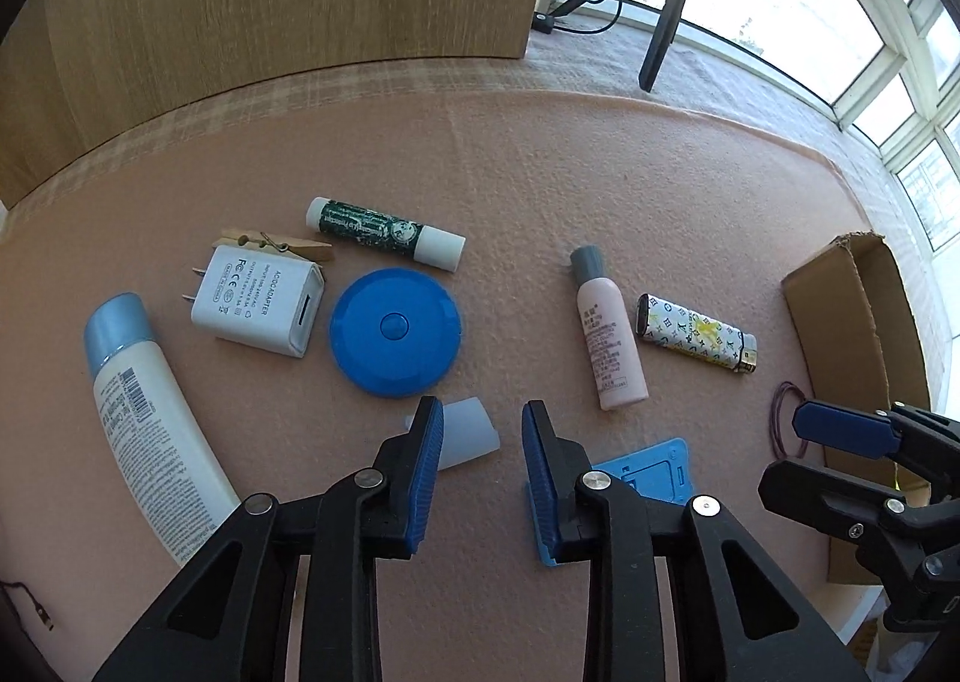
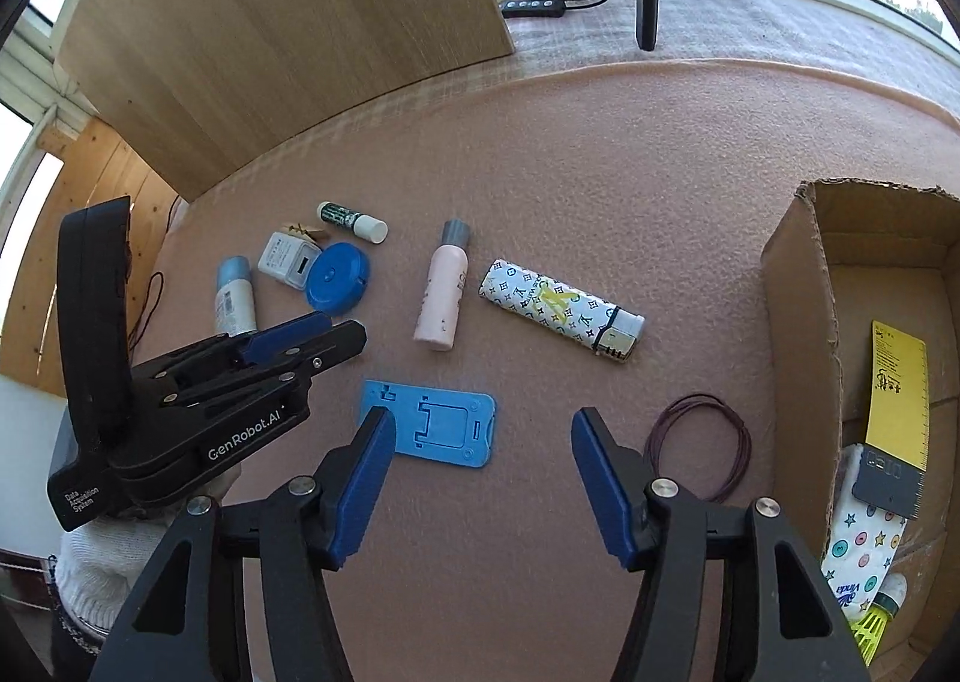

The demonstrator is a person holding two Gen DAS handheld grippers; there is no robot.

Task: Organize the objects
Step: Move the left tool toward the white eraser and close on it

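Blue-padded left hand-held gripper (image 1: 480, 442) and right hand-held gripper (image 2: 480, 478) hang spread and empty over the pink foam worktop (image 1: 600, 202).
Between the right one's fingers, just ahead, lies the flat blue plastic phone stand (image 2: 432, 430), long axis crosswise; the left is nearer a translucent white cap (image 1: 468, 436). An open cardboard box (image 2: 798, 286) waits rightward.

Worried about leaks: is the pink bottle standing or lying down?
Lying down: the pink bottle rests on its side on the mat, grey cap on.
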